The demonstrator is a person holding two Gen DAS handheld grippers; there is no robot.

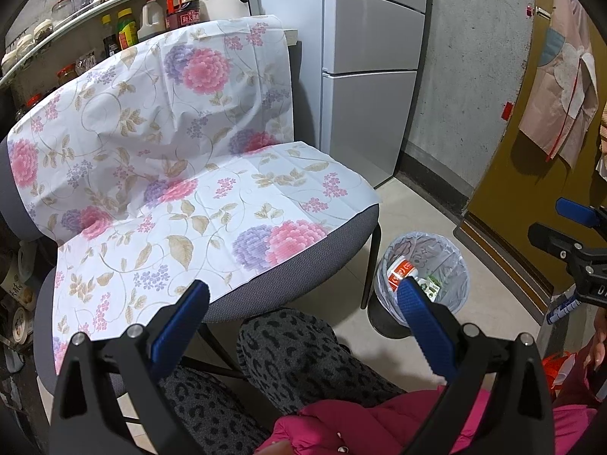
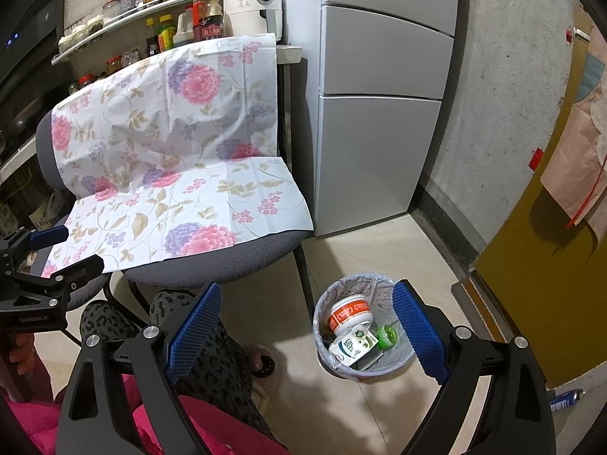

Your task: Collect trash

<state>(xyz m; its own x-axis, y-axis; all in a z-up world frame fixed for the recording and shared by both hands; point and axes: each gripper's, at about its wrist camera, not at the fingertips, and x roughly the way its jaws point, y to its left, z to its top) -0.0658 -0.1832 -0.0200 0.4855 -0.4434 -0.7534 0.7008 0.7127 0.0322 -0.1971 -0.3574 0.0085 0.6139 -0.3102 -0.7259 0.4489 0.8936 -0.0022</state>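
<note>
A small bin with a plastic liner (image 2: 337, 366) stands on the floor right of the chair; it also shows in the left wrist view (image 1: 453, 254). Inside lie a white-and-orange noodle cup (image 2: 349, 316), a white carton (image 2: 353, 345) and a green round piece (image 2: 387, 335). My right gripper (image 2: 307, 335) is open and empty, above the floor just left of the bin. My left gripper (image 1: 303, 314) is open and empty, over the chair's front edge and my knees. The chair seat, covered by a floral cloth (image 1: 182, 174), has nothing on it.
A grey fridge (image 2: 379, 113) stands behind the bin against a concrete wall. A shelf with bottles and jars (image 2: 159, 19) and a white air fryer (image 2: 254, 3) are behind the chair. A yellow door (image 2: 550, 265) is at right. A spray can (image 2: 567, 398) lies on the floor.
</note>
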